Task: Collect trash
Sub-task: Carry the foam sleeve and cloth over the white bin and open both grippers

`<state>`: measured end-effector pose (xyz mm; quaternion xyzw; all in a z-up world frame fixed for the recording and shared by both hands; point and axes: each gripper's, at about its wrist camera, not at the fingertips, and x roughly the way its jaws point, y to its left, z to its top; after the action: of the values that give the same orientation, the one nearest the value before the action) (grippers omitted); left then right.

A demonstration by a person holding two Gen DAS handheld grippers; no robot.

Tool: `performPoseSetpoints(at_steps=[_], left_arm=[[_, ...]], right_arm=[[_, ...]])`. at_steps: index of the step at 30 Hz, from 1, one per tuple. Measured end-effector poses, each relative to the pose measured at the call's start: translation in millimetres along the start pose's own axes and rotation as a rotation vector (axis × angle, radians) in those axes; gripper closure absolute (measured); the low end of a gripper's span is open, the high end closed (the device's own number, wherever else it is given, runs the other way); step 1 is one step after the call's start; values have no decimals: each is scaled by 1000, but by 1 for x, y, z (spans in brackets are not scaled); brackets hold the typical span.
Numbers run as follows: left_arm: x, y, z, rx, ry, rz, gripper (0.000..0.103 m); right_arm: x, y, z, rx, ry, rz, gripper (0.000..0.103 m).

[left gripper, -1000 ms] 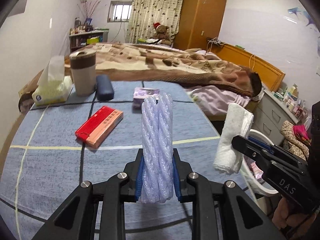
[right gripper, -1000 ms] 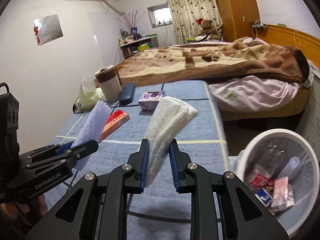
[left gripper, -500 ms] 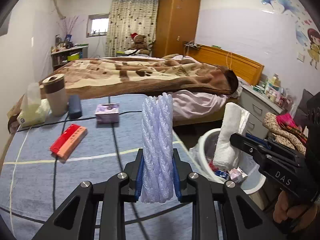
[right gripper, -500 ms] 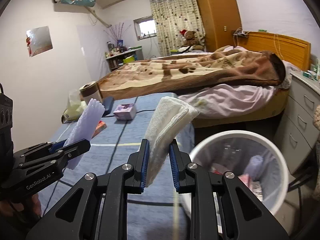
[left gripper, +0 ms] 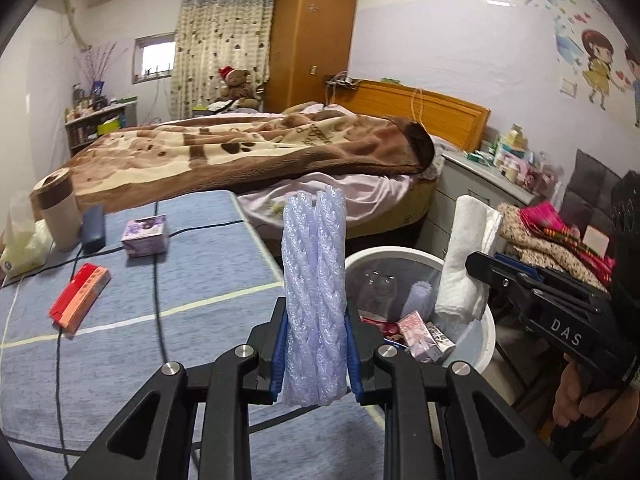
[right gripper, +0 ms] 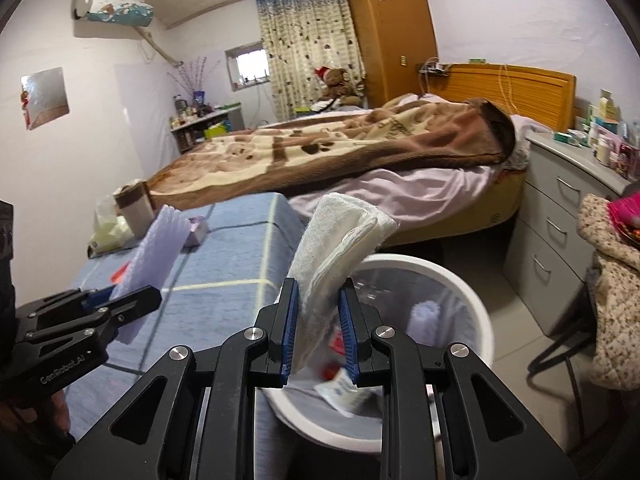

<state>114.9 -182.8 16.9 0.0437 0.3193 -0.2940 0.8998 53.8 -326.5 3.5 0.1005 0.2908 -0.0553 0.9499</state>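
Note:
My left gripper (left gripper: pixel 316 354) is shut on a pale purple foam wrap (left gripper: pixel 314 292), held upright at the table's right edge, just left of the white trash bin (left gripper: pixel 490 336). My right gripper (right gripper: pixel 318 330) is shut on a folded white cloth (right gripper: pixel 340 236), held above the bin's near rim (right gripper: pixel 482 320). The bin holds wrappers, small boxes and a purple item. In the right wrist view the left gripper (right gripper: pixel 116 308) with the foam (right gripper: pixel 158 248) is at the left; in the left wrist view the right gripper (left gripper: pixel 486 264) with the cloth (left gripper: pixel 466 256) is at the right.
On the blue table (left gripper: pixel 192 280) lie a red box (left gripper: pixel 80 294), a small purple box (left gripper: pixel 145 236), a dark case (left gripper: pixel 93 228), a cup (left gripper: pixel 56 212) and a tissue pack (left gripper: pixel 18 240). A bed (right gripper: pixel 360 152) is behind, drawers (right gripper: pixel 560 216) and a clothes-piled chair (right gripper: pixel 616 280) at the right.
Both grippers have swung right, from over the table to the bin, still holding the foam and the cloth. The bin now lies directly under the right gripper.

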Motion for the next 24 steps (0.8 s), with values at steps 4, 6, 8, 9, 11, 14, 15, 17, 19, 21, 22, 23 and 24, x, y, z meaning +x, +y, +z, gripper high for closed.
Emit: performPoseSetpoints(at_steps=[4,6,8,9,11,14,15,17,19,21,22,23,24], left_arm=[[10,-20,-3,18,11,-37,78],[14,-29,-4,31,17,-51,78],[19,-36,-4,40,23,-62,78],[21,-39,-4,43,24,-67,78],[24,-48,-4,57,25,-70,78],[31,-58,-3,69,34,-78,78],[32,-61,-3,73,34,-80,78],[37,-65,-3,81,42,-87,78],[41,-67,-3,83,50,-86,78],[46,-70,-3,78,62,-89,78],[48,-70,-3,77,63,-92,78],[50,-72,-3,79,66,-95,78],[52,-73,-3,82,71,-99,77]], right_arm=[[2,-15,-3,4,32,-51,82],[0,-20,-5,4,40,-65,82],[0,-25,-5,0,51,-77,82],[0,-27,-5,1,53,-87,82],[1,-32,-6,-1,61,-103,82],[1,-38,-8,-4,76,-116,82],[2,-40,-8,-2,78,-120,82],[4,-44,-9,2,89,-125,81],[6,-47,-9,-2,97,-136,81],[9,-50,-9,4,109,-135,81],[10,-51,-10,6,113,-136,81],[11,-52,-10,6,115,-137,81],[13,-53,-11,5,121,-140,81]])
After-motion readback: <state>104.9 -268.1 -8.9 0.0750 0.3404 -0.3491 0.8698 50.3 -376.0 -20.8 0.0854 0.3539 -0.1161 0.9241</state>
